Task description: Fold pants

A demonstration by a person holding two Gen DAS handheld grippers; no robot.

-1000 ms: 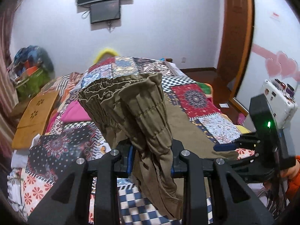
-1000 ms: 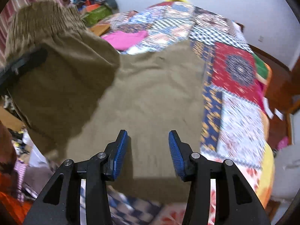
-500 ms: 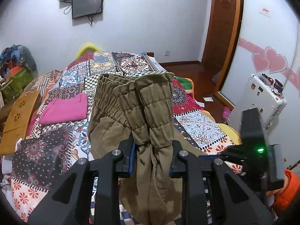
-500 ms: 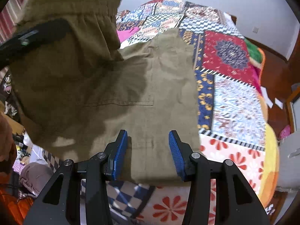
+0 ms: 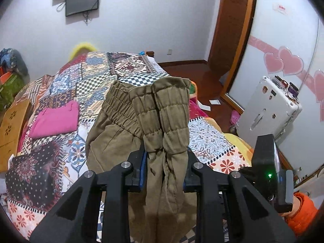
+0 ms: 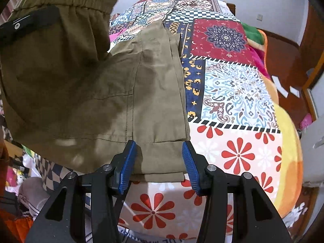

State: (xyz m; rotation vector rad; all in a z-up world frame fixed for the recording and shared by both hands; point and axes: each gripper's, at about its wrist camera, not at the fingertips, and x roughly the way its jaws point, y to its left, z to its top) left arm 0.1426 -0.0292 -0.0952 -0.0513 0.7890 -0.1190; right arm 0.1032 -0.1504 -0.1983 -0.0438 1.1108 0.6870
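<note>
The olive pants [image 5: 141, 121] were gripped by the left gripper [image 5: 164, 162], whose jaws were narrowed and pressed onto the bunched elastic waistband [image 5: 168, 109], which stood up above the fingertips while more fabric hung down between the fingers. The right gripper [image 6: 159, 162] was held partly open with nothing pinched; the hem of the pants lay flat on the patchwork quilt [image 6: 232, 93] just ahead of and between its blue pads [image 6: 127, 162], apparently without contact. A folded pink garment [image 5: 54, 119] lay on the quilt beyond and left of the left gripper.
</note>
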